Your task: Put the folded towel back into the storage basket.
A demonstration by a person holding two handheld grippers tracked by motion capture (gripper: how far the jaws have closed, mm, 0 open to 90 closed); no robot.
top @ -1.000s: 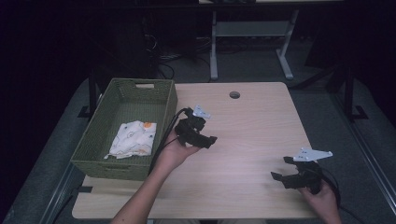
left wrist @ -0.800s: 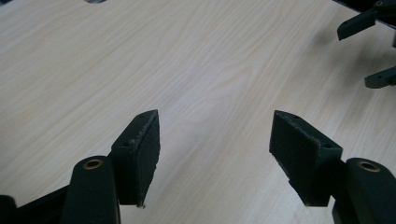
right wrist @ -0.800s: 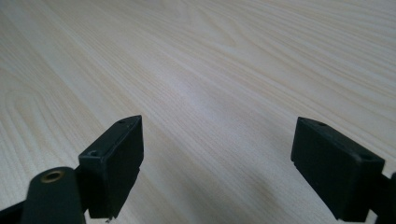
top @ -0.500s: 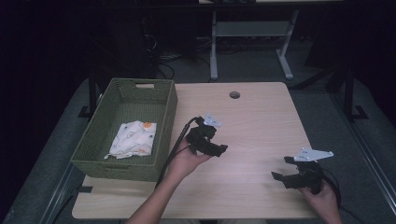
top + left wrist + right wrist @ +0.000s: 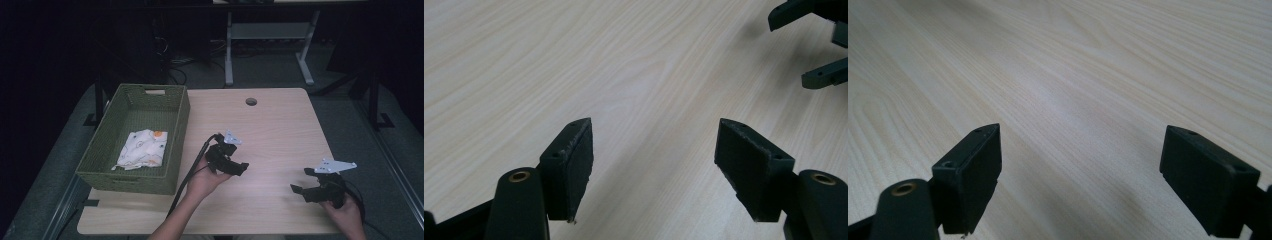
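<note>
A pale wood table point(image 5: 280, 125) carries a green woven basket point(image 5: 100, 165) on its left side. Inside the basket lies a white printed cloth point(image 5: 141, 149), crumpled against the near wall. Just right of the basket, above the table's middle, the left gripper point(image 5: 239, 169) is held in a hand point(image 5: 202, 177), its jaws spread wide with nothing between them; bare wood shows in the gap. Well right of the basket, near the table's front right corner, the right gripper point(image 5: 299, 181) sits in the other hand point(image 5: 345, 215), jaws likewise wide apart and empty.
</note>
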